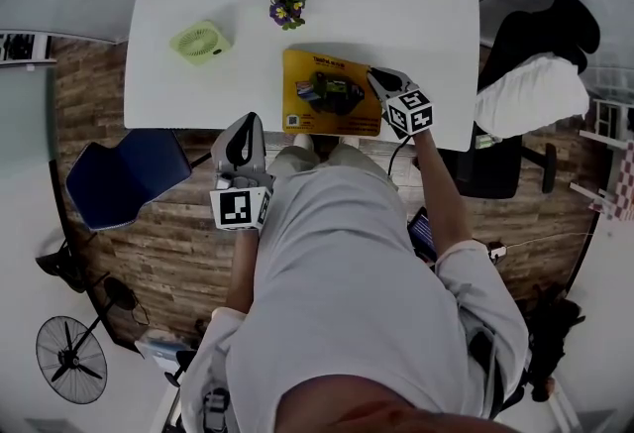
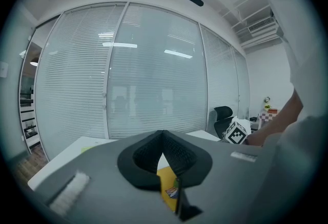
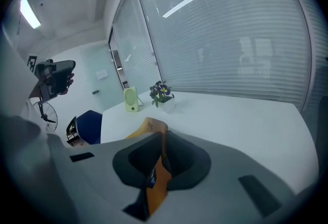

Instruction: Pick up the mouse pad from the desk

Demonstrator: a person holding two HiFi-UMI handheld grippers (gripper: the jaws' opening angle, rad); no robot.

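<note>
Carefully, your right claw (image 3: 162,136) pinches only one edge of the orange rectangular mouse pad (image 1: 322,89) (left claw (image 2: 163,136) closed, empty); bending, it may slip.

1. We see a white tabletop (image 1: 426,15).
2. We see an orange-yellow mouse pad (image 1: 332,89) with a dark print.
3. We see a pale green fan (image 1: 201,42) and purple-and-yellow flowers (image 1: 287,7).
4. Our left tongs (image 1: 248,129) and right tongs (image 1: 376,76) are grey, their cubes (image 1: 408,112) black-and-white squares.

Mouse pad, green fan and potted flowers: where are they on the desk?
mouse pad (image 1: 327,92), head view, the printed picture at its middle.
green fan (image 1: 201,42), head view, middle of its grille.
potted flowers (image 1: 287,7), head view, the blossoms.
</note>
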